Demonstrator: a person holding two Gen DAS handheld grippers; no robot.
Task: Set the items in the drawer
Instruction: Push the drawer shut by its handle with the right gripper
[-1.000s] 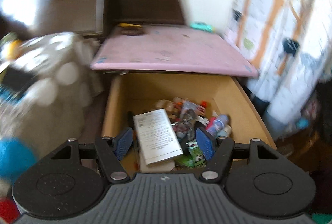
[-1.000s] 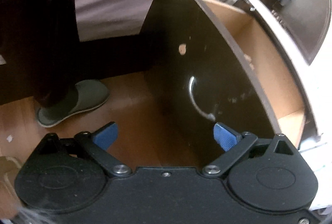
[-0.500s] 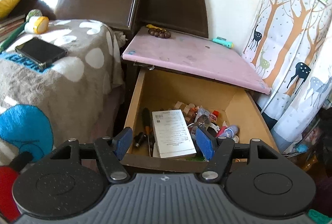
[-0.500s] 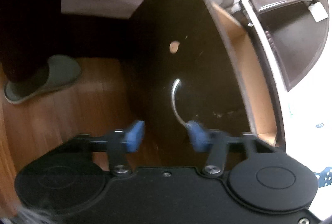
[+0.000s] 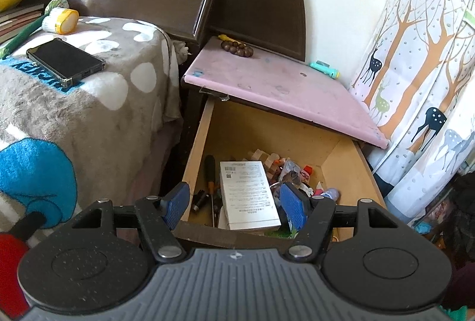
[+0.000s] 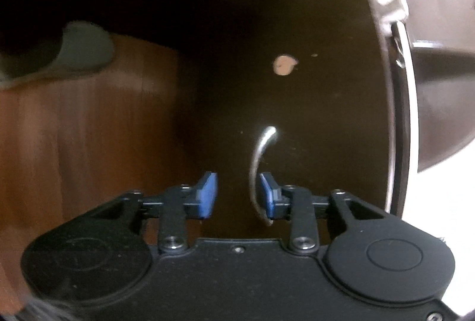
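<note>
Drawer is pulled out under the pink nightstand top. Inside it: a white box, a screwdriver just left of the box, small clutter to the box's right. So items already lie in the drawer.

Left gripper hovers over the drawer's front edge, fingers wide apart, holding nothing.

Right gripper faces the dark drawer front, fingers part closed with a narrow gap. The metal handle runs just inside the right finger; no clamp on it that I can see.

Step, as I judge it: right side is working the handle, either ending a pull-out or lining up a push-in; the scene fits both. Phone on the blanket left of the drawer and beads on the pink top could be what's left to load, can't confirm.

Versus 1 s ago: right fingers went from wide apart to nearly shut and centred on the handle. Left view pulled back and up; drawer contents lie the same.
</note>
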